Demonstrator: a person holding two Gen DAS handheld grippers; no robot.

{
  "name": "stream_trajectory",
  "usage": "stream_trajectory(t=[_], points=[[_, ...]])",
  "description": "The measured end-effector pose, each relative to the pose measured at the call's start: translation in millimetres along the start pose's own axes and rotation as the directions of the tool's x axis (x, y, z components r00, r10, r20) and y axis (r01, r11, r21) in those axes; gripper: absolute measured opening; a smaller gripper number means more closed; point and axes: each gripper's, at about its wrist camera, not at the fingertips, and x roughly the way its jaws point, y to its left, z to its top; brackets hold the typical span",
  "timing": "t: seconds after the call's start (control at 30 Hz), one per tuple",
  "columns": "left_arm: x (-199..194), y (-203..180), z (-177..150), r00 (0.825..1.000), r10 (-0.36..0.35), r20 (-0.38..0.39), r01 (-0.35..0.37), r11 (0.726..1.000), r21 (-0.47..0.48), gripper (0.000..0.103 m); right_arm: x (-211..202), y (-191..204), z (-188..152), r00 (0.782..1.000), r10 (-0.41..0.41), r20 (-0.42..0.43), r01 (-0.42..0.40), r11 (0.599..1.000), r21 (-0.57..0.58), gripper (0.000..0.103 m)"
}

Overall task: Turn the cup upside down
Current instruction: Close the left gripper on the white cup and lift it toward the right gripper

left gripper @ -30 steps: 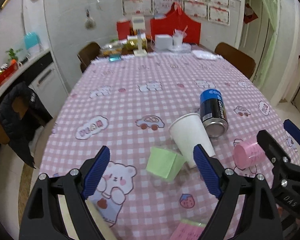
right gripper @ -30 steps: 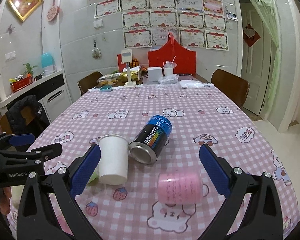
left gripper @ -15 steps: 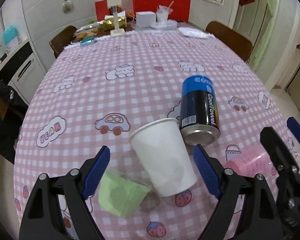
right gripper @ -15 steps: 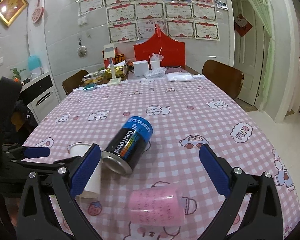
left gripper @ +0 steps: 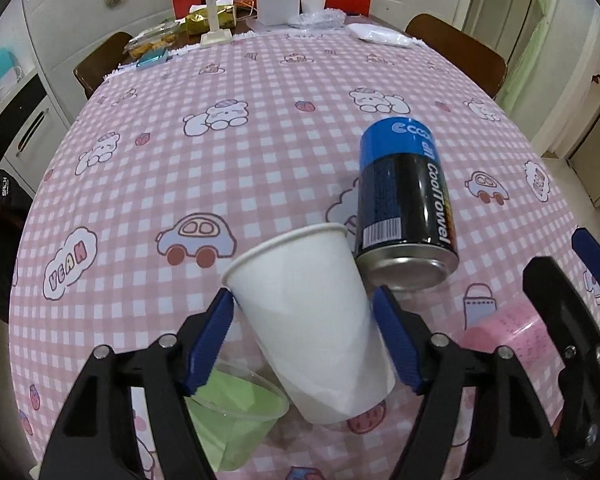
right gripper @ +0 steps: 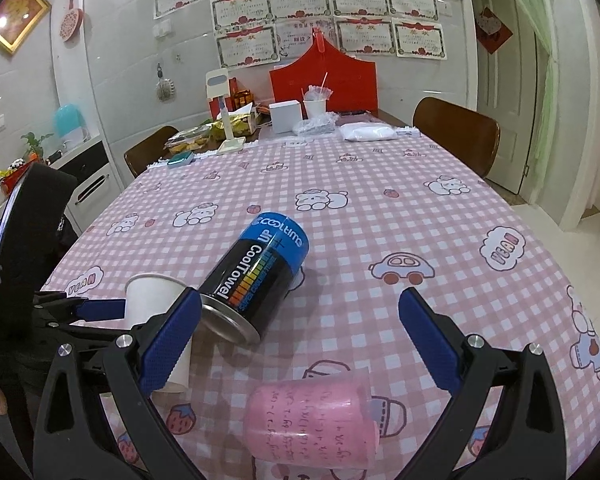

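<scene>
White paper forms the tapered cup (left gripper: 312,320), which stands upright, mouth up, on the pink-and-white checked tablecloth (left gripper: 260,128) near the table's near edge. The left gripper (left gripper: 304,336) straddles it, a blue finger pad (left gripper: 210,344) on each side of the cup wall. The jaws stand apart around the cup; the left pad is at the wall just below the rim, the right pad just beside the wall, and whether they press it I cannot tell.

A black-and-blue metal can (left gripper: 404,204) lettered "CoolTowel" lies on its side just beyond the cup toward the far edge, its silver end facing the near edge and close to the cup's rim. A clear plastic cup holding pale green paper (left gripper: 236,420) lies beside the white cup's base, partly under the left gripper's finger.

In the right wrist view, the right gripper (right gripper: 300,340) has its jaws wide open and holds nothing. A pink cylindrical cup with handwriting (right gripper: 312,426) lies on its side between its fingers, near the table's near edge, touching neither.
</scene>
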Motion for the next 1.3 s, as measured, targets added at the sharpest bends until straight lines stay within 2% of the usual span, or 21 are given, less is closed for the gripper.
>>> stream_trajectory(t=[0.13, 0.47, 0.63, 0.8, 1.07, 1.3], points=[[-5.3, 2.0, 0.5, 1.000, -0.019, 0.022, 0.019, 1.000, -0.008, 0.063, -2.1, 1.2, 1.0, 1.000, 0.014, -0.007, -0.014, 1.000, 0.006, 0.095], [-46.3, 8.9, 5.5, 0.992, -0.081, 0.101, 0.083, 0.996, -0.019, 0.061, -25.9, 12.2, 17.1, 0.999, 0.016, 0.052, -0.015, 1.000, -0.008, 0.095], [-86.6, 30.6, 5.2, 0.982, -0.072, 0.177, 0.081, 0.996, -0.040, 0.061, -37.0, 36.9, 37.3, 0.993, 0.071, 0.089, -0.068, 0.997, -0.039, 0.095], [-119.5, 75.6, -1.5, 0.973, -0.016, 0.228, 0.038, 0.995, -0.093, 0.061, -34.5, 80.4, 49.1, 0.986, 0.145, 0.083, -0.137, 0.986, -0.096, 0.095], [-101.4, 151.1, -18.3, 0.986, 0.032, 0.162, -0.001, 0.982, -0.188, 0.061, -0.8, 145.2, 41.7, 0.980, 0.197, -0.027, -0.198, 0.965, -0.173, 0.095], [-57.9, 181.4, -30.0, 0.997, 0.000, 0.076, 0.016, 0.980, -0.199, 0.061, 30.1, 167.6, 29.2, 0.980, 0.163, -0.116, -0.184, 0.962, -0.201, 0.095]])
